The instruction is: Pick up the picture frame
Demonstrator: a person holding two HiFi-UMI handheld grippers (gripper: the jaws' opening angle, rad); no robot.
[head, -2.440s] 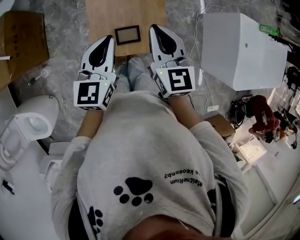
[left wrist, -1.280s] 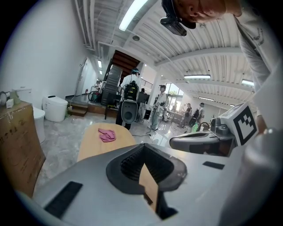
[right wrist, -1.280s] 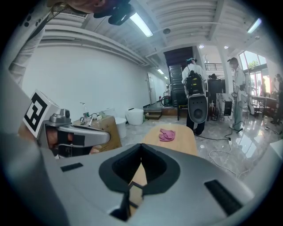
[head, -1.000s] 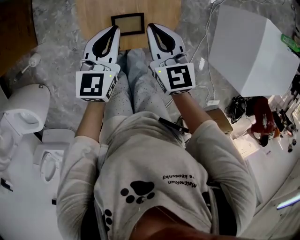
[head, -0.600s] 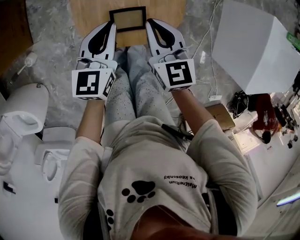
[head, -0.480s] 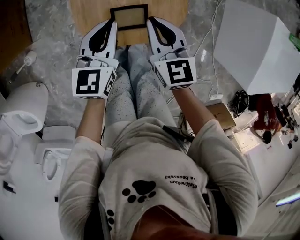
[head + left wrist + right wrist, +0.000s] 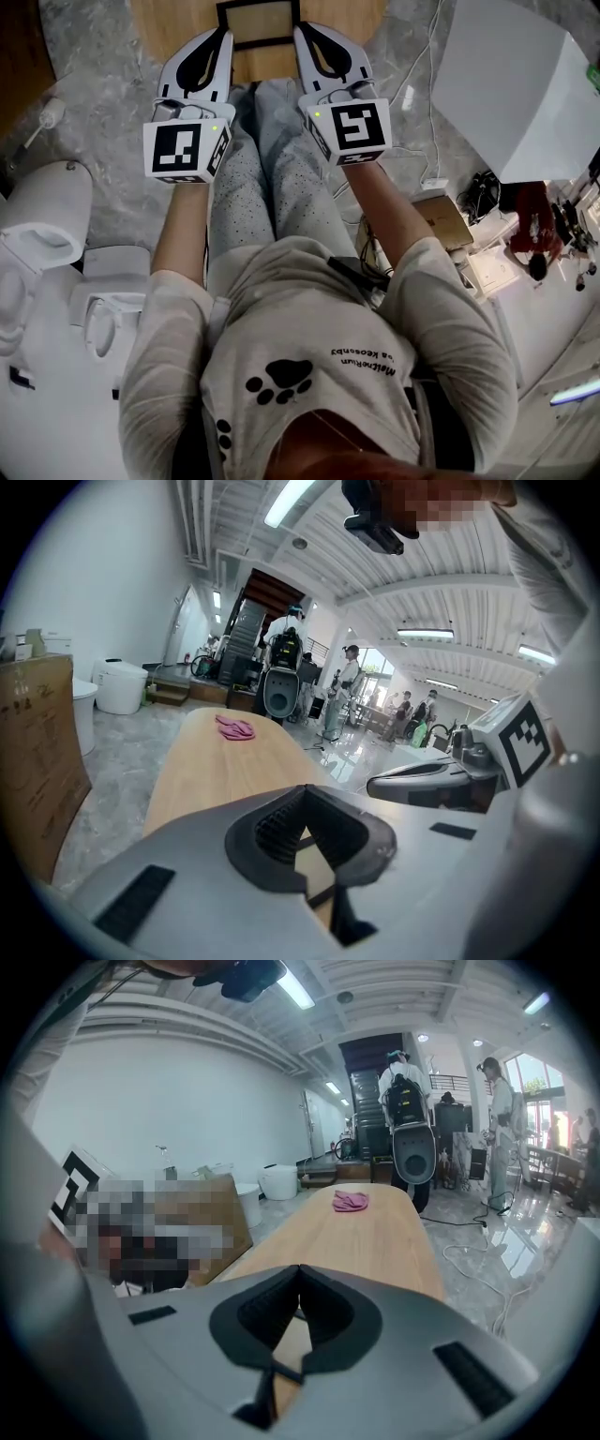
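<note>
The picture frame (image 7: 258, 21), dark-edged with a tan inside, lies flat on the near end of a long wooden table (image 7: 169, 23). My left gripper (image 7: 224, 33) hangs just left of it and my right gripper (image 7: 301, 30) just right of it, both above the table's near edge and apart from the frame. Each gripper view shows jaws shut with nothing between them: left gripper (image 7: 302, 788), right gripper (image 7: 299, 1267). A strip of the frame's dark edge shows through each gripper's opening. The person's legs are below both grippers.
A pink cloth (image 7: 351, 1200) lies far down the table (image 7: 216, 771). A cardboard box (image 7: 37, 761) stands left of the table. A big white box (image 7: 511, 84) and cables (image 7: 412, 89) are on the floor to the right, a white machine (image 7: 37, 234) to the left. People stand far off.
Both grippers have sunk toward the table and now flank the frame, which has slid toward the head view's top edge. Both stay shut.
</note>
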